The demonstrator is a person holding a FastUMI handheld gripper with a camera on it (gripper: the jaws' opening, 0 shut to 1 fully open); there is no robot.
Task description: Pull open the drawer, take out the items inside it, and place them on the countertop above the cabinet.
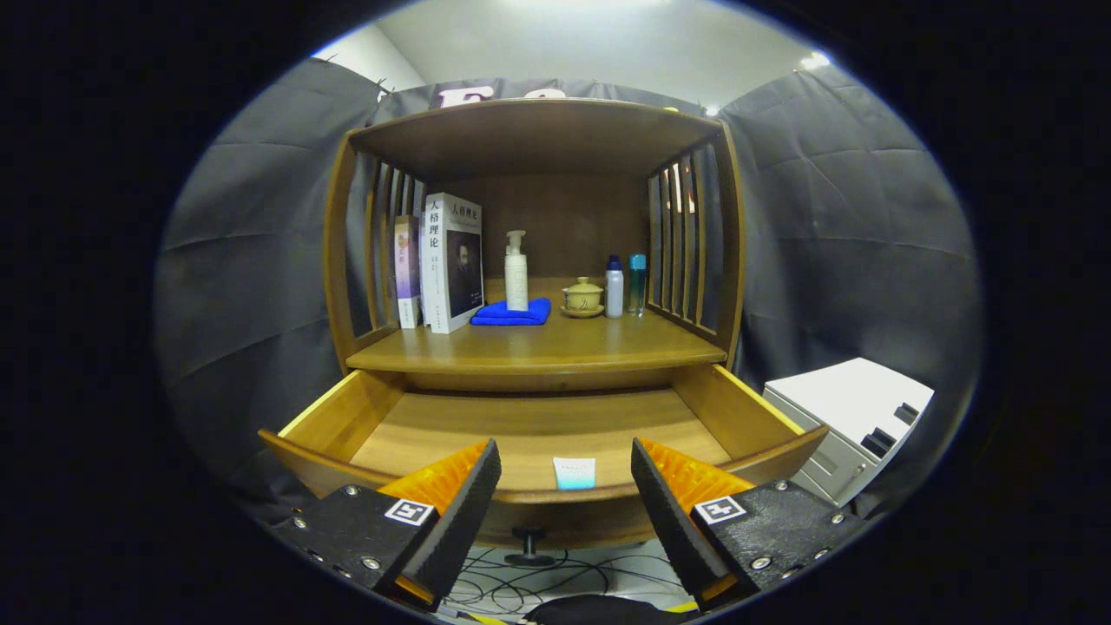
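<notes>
Drawer point(538, 430) of the wooden cabinet point(538, 139) stands pulled fully out, its front rail just ahead of the tongs point(564, 495). Inside the drawer, a small white card point(575, 473) lies on the floor against the front rail, roughly midway across; it sits between the two fingers point(464, 503) as seen from here, but beyond them and untouched. The tongs are spread wide and hold nothing. Below the drawer front hangs its dark knob point(529, 547).

Above the drawer, on the desk point(538, 351), stand two books point(441, 260) toward the left, then a white pump bottle point(516, 271) on a folded blue cloth point(512, 313), a small lidded cup point(582, 298), and two slim bottles point(625, 285) at the right. A white box point(846, 417) sits off to the right of the drawer.
</notes>
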